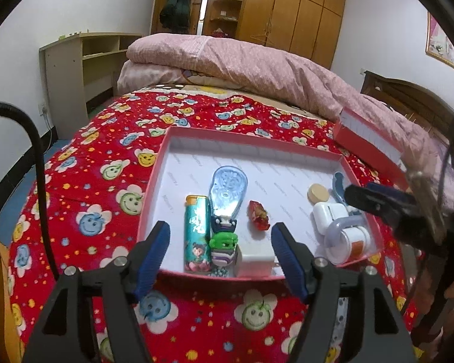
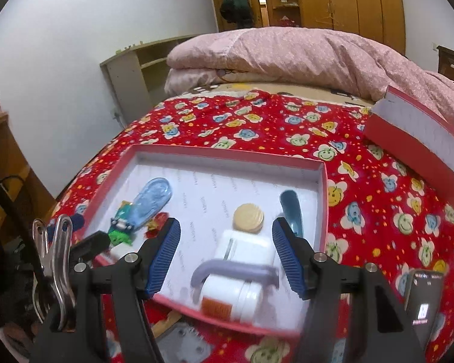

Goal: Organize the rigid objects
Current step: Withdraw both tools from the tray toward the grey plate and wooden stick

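Note:
A pink box (image 1: 251,134) with a white floor lies on the red quilt. Along its near side sit a teal lighter (image 1: 196,236), a blue tape dispenser (image 1: 227,190), a green toy figure (image 1: 224,246), a red candy (image 1: 258,219) and a white plug (image 1: 257,261). My left gripper (image 1: 221,230) hovers open over these, holding nothing. At the box's right end my right gripper (image 2: 227,225) is open above a white adapter (image 2: 242,248) and a white roller bottle (image 2: 236,290), touching neither. A wooden cap (image 2: 248,216) and a blue scoop (image 2: 290,211) lie just beyond.
The box's lid (image 2: 417,133) leans at the far right against a folded pink duvet (image 2: 287,51). A phone (image 2: 423,299) lies on the quilt by my right gripper. A metal clip (image 2: 57,242) hangs at the left. Shelves and wardrobes stand behind the bed.

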`<act>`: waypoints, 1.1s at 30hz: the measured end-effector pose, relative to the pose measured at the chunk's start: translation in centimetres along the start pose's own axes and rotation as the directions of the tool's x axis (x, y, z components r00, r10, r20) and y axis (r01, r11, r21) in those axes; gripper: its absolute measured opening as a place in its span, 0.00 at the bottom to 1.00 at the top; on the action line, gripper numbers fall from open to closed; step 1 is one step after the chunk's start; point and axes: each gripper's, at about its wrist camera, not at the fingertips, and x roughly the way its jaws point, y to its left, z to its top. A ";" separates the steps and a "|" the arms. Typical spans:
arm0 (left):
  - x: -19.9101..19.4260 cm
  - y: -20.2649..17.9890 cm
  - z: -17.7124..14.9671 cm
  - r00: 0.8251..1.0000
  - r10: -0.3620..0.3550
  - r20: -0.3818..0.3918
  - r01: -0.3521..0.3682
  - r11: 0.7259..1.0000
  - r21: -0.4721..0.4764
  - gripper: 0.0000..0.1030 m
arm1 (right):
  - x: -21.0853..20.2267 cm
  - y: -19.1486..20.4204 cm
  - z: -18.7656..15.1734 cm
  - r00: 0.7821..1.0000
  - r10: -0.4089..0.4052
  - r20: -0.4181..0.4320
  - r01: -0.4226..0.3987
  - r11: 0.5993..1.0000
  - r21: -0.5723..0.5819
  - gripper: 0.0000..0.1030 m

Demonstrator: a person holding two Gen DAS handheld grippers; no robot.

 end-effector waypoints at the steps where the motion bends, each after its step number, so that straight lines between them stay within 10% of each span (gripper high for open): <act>1: -0.4 0.0 -0.1 1.000 0.002 0.003 -0.002 1.000 0.002 0.71 | -0.5 0.1 -0.3 1.000 -0.002 0.012 0.002 1.000 0.007 0.68; 19: -5.7 0.6 -3.7 0.998 0.056 -0.031 -0.056 0.998 0.013 0.72 | -6.9 3.7 -7.3 0.997 0.061 0.054 -0.055 0.994 -0.096 0.76; 33: -5.7 1.6 -8.2 0.992 0.084 -0.089 -0.079 0.995 0.058 0.72 | -4.0 5.7 -12.6 0.998 0.010 -0.055 -0.022 0.974 -0.226 0.81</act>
